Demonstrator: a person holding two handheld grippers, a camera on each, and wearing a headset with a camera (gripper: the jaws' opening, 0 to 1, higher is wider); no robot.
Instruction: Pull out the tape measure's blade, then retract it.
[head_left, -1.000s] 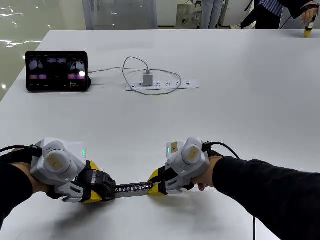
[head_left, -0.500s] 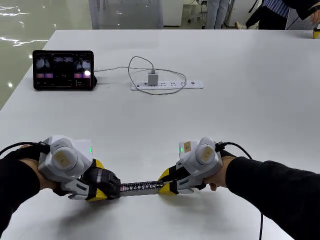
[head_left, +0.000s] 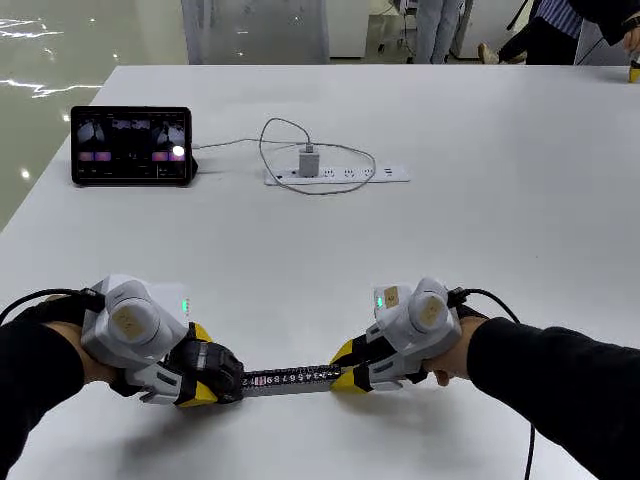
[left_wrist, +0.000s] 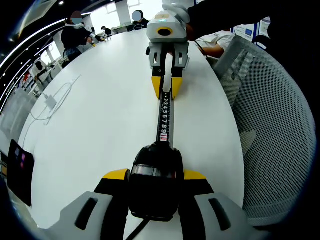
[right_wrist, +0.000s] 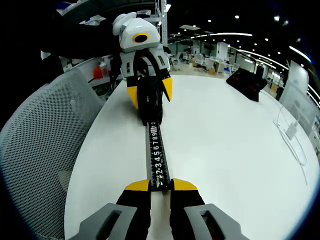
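Lengthening blade: more numerals bared than a second ago; pull-out continuing.
Left gripper: clamped on tape measure case at table near edge.
Right gripper: pinching blade tip, along that edge.

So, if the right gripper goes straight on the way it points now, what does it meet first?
The tape case, held by the left gripper: the right gripper points along the blade straight at it.

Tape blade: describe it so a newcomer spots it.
Near the front edge of the white table, two yellow-tipped grippers face each other. The blade is the dark numbered strip bridging them, from the black case in the left gripper to the right gripper.
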